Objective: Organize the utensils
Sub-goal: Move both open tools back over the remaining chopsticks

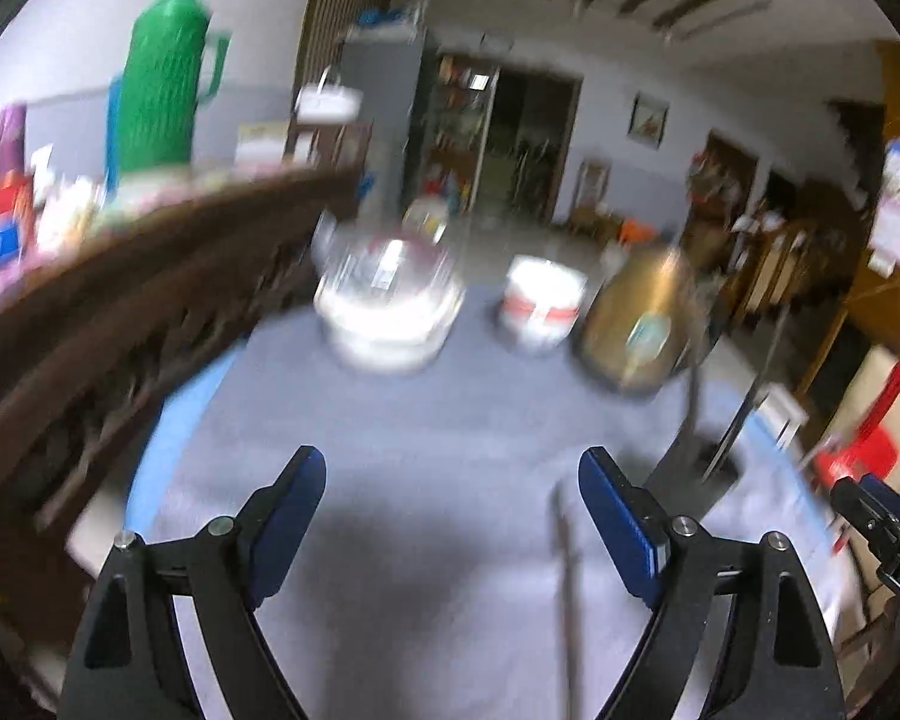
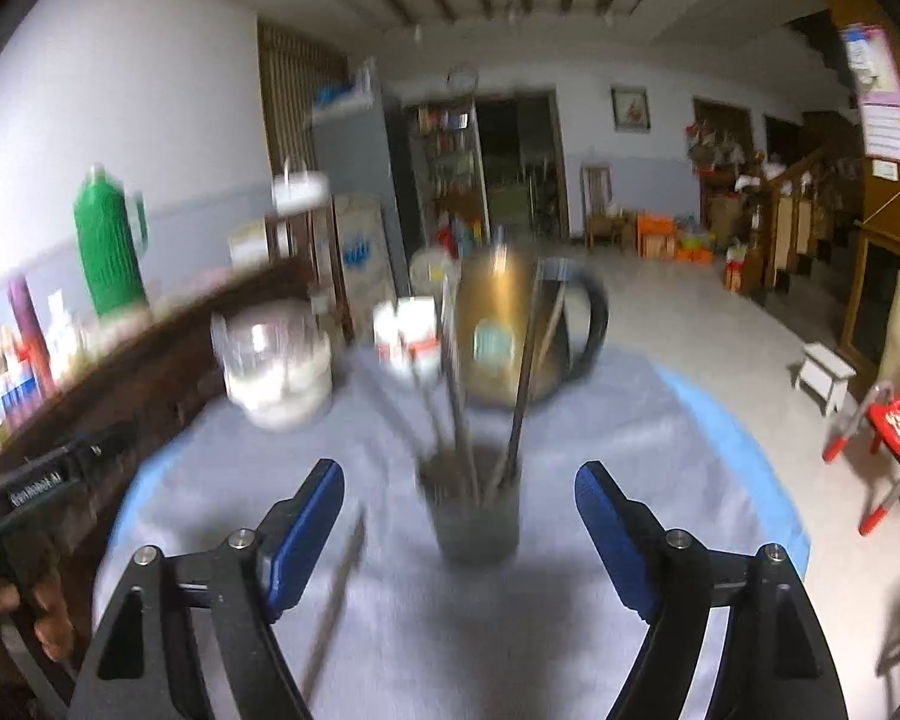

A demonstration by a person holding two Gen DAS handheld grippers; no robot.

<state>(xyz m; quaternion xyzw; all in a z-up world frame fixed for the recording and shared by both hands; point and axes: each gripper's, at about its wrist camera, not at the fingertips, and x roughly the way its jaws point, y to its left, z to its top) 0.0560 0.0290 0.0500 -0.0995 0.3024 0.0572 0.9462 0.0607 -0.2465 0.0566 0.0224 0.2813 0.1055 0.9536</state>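
Observation:
A dark utensil holder cup (image 2: 477, 516) stands on the grey cloth with several long utensils (image 2: 459, 420) upright in it. It also shows in the left wrist view (image 1: 699, 450) at the right. One loose thin utensil (image 1: 567, 588) lies on the cloth just inside the right finger of my left gripper (image 1: 453, 474), which is open and empty. The same utensil shows in the right wrist view (image 2: 339, 594) by the left finger of my right gripper (image 2: 459, 489), which is open and empty, just before the cup.
On the grey cloth (image 1: 426, 456) at the back stand a glass-lidded white pot (image 1: 387, 306), a white jar with a red band (image 1: 540, 306) and a gold kettle (image 1: 639, 324). A dark wooden sideboard (image 1: 120, 312) with a green thermos (image 1: 162, 78) runs along the left. All is blurred.

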